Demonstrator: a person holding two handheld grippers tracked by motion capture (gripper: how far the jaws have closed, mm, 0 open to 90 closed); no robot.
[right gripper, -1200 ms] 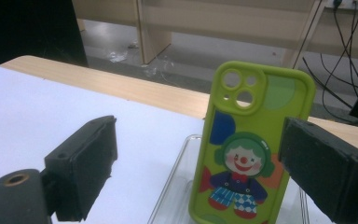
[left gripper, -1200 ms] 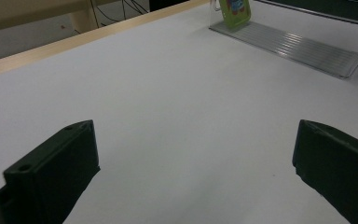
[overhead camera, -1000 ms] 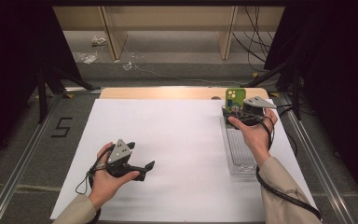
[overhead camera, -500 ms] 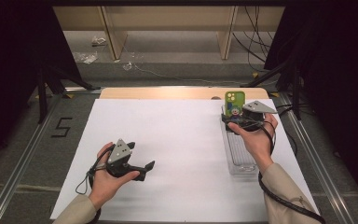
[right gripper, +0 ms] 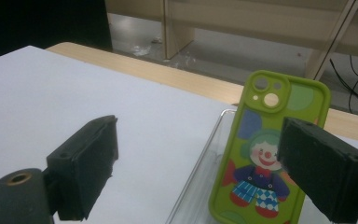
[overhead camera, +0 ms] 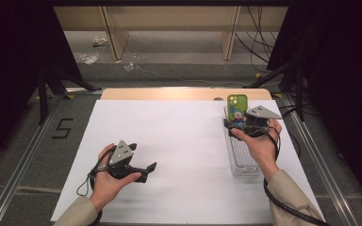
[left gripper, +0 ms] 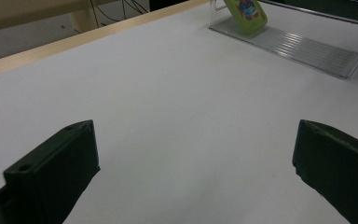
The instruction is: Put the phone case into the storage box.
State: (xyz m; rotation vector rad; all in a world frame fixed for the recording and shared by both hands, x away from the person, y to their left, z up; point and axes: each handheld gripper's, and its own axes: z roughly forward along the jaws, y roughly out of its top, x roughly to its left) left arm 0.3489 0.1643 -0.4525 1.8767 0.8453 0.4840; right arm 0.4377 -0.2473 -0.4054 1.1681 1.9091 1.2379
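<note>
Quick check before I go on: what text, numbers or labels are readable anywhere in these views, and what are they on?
"5": a dark numeral marked on the grey floor surface left of the white table.
The green phone case standing in the clear tray carries a clown picture but no readable words.
The grippers show no legible markings.

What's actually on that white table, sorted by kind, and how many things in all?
Phone case, green with a clown picture: 1
Clear plastic tray: 1
Hand-held claws, left claw and right claw: 2
Total: 4
</note>
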